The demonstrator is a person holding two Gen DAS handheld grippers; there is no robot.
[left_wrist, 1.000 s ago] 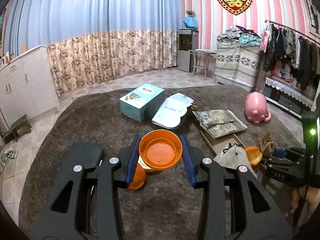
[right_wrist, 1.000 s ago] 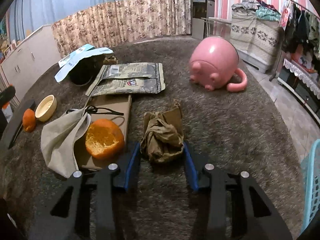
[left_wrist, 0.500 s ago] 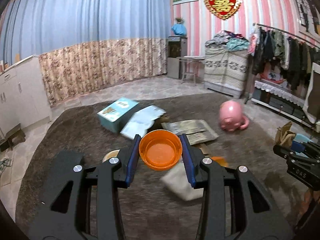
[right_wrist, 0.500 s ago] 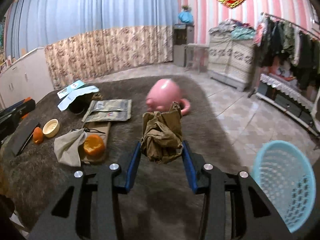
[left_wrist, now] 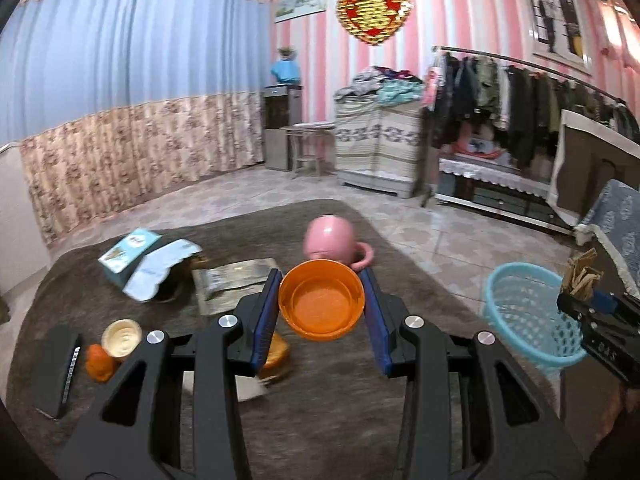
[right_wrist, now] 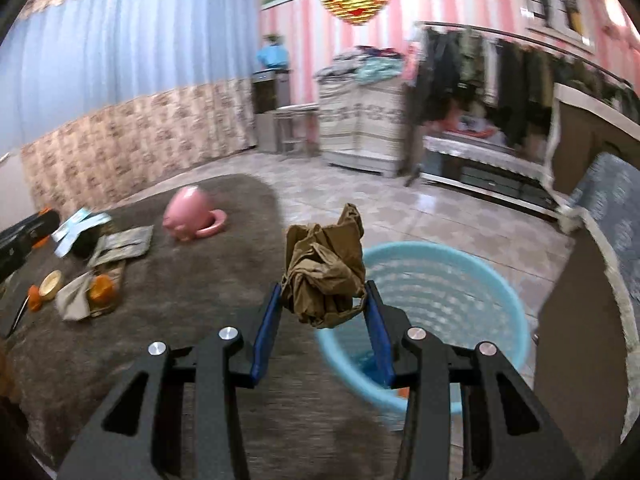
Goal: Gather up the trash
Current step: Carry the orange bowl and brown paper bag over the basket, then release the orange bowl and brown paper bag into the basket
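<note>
The left tool (left_wrist: 322, 306) is clamped on one orange plastic bowl (left_wrist: 321, 300), its two blue-lined fingers pressing the rim from either side, with the bowl's open side facing the camera. The bowl is held clear above the brown-carpeted bench (left_wrist: 320, 420).

The right tool (right_wrist: 324, 308) is clamped on one crumpled brown paper bag (right_wrist: 324, 276), which stands up out of the fingers. Directly ahead of and below this tool, on the tiled floor, stands one light-blue mesh basket (right_wrist: 460, 280); the bag appears to sit over its near rim, though motion blur makes the exact overlap uncertain.

Items on the bench, relative to the left tool:
- Ahead: one pink pig-shaped mug (left_wrist: 332, 240).
- Ahead-left: one grey foil packet (left_wrist: 232, 280), one teal box (left_wrist: 128, 254), one white paper sheet (left_wrist: 160, 270).
- Left: one cream small bowl (left_wrist: 121, 334), one orange peel piece (left_wrist: 100, 362), one black flat device (left_wrist: 60, 364).
- Below the left finger: one half orange (left_wrist: 278, 352), partly hidden.

In the left wrist view the basket lies to the right, and the right tool with its bag shows beyond it at the frame edge.
</note>
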